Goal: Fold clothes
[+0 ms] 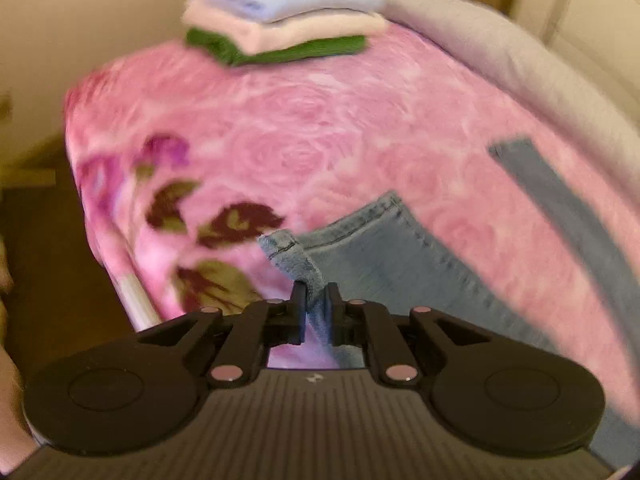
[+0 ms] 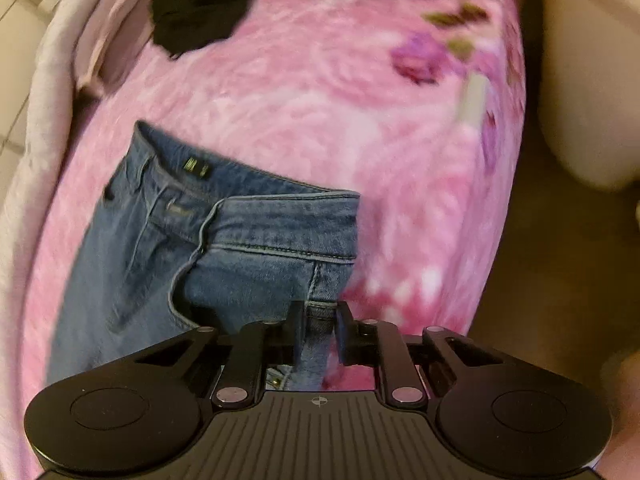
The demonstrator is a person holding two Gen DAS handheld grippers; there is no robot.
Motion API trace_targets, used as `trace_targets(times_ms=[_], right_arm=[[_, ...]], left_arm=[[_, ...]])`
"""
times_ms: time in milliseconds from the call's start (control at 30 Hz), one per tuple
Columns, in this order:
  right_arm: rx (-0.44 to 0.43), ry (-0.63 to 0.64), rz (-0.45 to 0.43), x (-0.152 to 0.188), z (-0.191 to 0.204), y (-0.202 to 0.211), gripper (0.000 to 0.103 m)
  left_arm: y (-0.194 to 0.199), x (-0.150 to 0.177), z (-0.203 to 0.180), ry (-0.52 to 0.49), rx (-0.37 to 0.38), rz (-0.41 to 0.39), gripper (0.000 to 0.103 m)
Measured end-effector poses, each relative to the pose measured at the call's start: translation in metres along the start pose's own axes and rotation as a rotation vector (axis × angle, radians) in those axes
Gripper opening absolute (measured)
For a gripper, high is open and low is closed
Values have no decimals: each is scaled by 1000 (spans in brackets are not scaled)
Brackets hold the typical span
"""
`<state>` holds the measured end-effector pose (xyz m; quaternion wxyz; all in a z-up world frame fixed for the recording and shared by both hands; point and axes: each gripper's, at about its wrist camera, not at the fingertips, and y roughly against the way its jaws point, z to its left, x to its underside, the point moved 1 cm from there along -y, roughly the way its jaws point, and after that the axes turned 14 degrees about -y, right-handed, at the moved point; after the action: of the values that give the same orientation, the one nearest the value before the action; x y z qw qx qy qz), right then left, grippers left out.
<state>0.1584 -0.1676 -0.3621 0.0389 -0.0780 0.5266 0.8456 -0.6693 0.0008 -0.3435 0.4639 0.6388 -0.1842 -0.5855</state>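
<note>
A pair of light blue jeans (image 1: 384, 256) lies on a pink floral blanket (image 1: 320, 120) that covers a bed. My left gripper (image 1: 316, 294) is shut on a leg hem of the jeans near the bed's front edge. In the right wrist view the waistband end of the jeans (image 2: 208, 236) shows, with fly and label upward. My right gripper (image 2: 320, 314) is shut on the waistband corner, denim pinched between its fingers. Both views are motion-blurred.
A stack of folded clothes (image 1: 280, 20), lavender on cream on green, sits at the far end of the bed. A black garment (image 2: 196, 8) lies crumpled at the top of the right wrist view. A pale grey blanket (image 1: 500, 52) borders the bed.
</note>
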Motion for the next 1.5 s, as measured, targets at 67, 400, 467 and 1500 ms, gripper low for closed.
trace_targets(times_ms=[67,400,467,1500], right_arm=[[38,46,-8,5,4,-2,14],[193,383,-140,8,46,30,33],[200,484,-189,15,56,39,34],[28,1061,156,108,61,-20,37]], left_arm=[[-8,7,0,-48,-11,40,11],[25,-9,-4,-182,-284,62,22],[32,-6,-24,-172,-232,81,22],[86,82,-260,-607,92,214,32]])
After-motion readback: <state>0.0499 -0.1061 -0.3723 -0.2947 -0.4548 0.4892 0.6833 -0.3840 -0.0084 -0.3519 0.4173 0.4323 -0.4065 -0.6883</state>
